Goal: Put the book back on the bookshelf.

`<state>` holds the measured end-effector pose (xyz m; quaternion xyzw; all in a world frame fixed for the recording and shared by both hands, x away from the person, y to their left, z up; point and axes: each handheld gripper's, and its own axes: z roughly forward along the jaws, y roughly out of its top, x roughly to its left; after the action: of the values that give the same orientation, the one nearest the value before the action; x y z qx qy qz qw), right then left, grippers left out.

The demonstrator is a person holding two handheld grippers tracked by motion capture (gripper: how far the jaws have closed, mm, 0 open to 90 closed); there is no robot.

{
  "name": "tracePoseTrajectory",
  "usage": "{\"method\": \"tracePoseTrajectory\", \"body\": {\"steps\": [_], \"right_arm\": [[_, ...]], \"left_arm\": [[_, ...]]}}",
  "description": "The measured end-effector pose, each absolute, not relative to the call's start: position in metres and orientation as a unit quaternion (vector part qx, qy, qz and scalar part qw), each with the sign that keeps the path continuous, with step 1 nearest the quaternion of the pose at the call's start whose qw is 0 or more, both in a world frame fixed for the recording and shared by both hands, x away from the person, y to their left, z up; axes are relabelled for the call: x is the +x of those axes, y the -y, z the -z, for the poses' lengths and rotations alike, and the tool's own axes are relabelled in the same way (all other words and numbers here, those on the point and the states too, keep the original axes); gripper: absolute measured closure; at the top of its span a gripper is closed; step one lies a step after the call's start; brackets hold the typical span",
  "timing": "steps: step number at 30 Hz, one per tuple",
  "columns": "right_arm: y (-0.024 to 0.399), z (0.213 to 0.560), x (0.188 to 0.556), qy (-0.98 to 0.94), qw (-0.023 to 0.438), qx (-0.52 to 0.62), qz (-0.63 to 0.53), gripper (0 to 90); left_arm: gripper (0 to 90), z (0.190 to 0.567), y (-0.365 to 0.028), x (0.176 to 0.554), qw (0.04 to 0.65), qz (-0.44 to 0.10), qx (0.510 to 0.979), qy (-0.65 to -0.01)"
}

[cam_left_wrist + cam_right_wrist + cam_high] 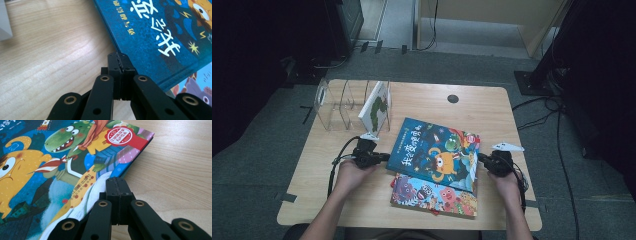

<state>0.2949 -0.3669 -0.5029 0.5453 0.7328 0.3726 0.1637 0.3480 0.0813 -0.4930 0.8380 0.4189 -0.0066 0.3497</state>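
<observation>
A blue picture book with a yellow monster on its cover lies in the middle of the wooden table, on top of a second, reddish book. My left gripper rests at the blue book's left edge, jaws shut with nothing between them; in the left gripper view its tips touch the edge of the blue book. My right gripper sits at the blue book's right edge, also shut and empty. In the right gripper view its tips lie against the cover's edge.
A clear plastic book rack stands at the table's back left, with a white book showing green shapes leaning upright in it. A round cable hole sits near the back edge. Cables and black stands crowd the floor to the right.
</observation>
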Motion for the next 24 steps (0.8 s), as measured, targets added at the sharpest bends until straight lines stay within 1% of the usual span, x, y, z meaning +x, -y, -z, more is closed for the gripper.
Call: {"method": "tracePoseTrajectory", "body": {"steps": [6, 9, 24], "right_arm": [[0.366, 0.503, 0.295, -0.734, 0.164, 0.544, -0.372, 90.0], [0.366, 0.502, 0.295, -0.735, 0.165, 0.543, -0.371, 90.0], [0.364, 0.501, 0.295, -0.74, 0.164, 0.538, -0.369, 90.0]], "left_arm": [[89.0, 0.495, -0.079, 0.354, 0.352, -0.006, 0.837, -0.419], [89.7, 0.497, -0.077, 0.358, 0.349, -0.004, 0.837, -0.422], [90.0, 0.495, -0.078, 0.335, 0.341, 0.017, 0.842, -0.418]]}}
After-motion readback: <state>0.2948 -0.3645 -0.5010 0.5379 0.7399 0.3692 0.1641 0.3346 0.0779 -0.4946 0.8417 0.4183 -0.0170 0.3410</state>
